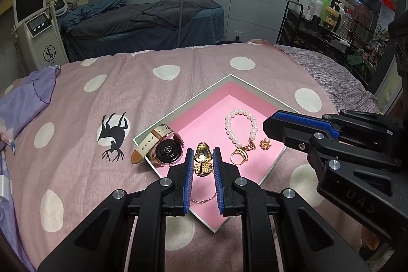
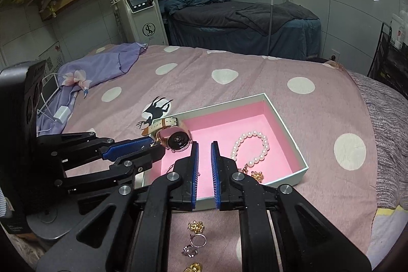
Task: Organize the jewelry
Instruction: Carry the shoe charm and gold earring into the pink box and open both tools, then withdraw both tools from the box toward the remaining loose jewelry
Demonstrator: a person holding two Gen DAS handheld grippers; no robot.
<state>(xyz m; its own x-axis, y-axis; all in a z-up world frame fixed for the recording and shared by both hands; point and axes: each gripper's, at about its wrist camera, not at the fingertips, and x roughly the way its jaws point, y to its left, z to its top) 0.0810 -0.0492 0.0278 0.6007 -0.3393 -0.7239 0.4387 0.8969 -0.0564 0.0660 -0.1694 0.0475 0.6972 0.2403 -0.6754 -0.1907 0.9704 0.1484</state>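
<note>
Pink paper lines the open box [image 1: 257, 91], which sits on the dotted bed cover [image 1: 142, 98] so the jewelry can be kept in one place. A pearl bracelet [image 1: 241, 128], a gold ring [image 1: 239, 156] and a small gold flower stud [image 1: 265, 144] lie on the box floor, on the right. A watch [image 1: 167, 151] leans over the left wall of the box, with its strap hanging out.

The left gripper [image 1: 202, 157] has its fingers spread a little, one on each side of a gold locket [image 1: 203, 156]. I cannot tell if the pads touch it. The locket looks low over the near part of the box, so I think it is being put in.

The right gripper [image 2: 204, 152] hangs over the box with its fingers spread and nothing between them. More gold bits [image 2: 196, 226] and silver rings [image 2: 195, 245] wait on the bed cover near it, outside the box.
</note>
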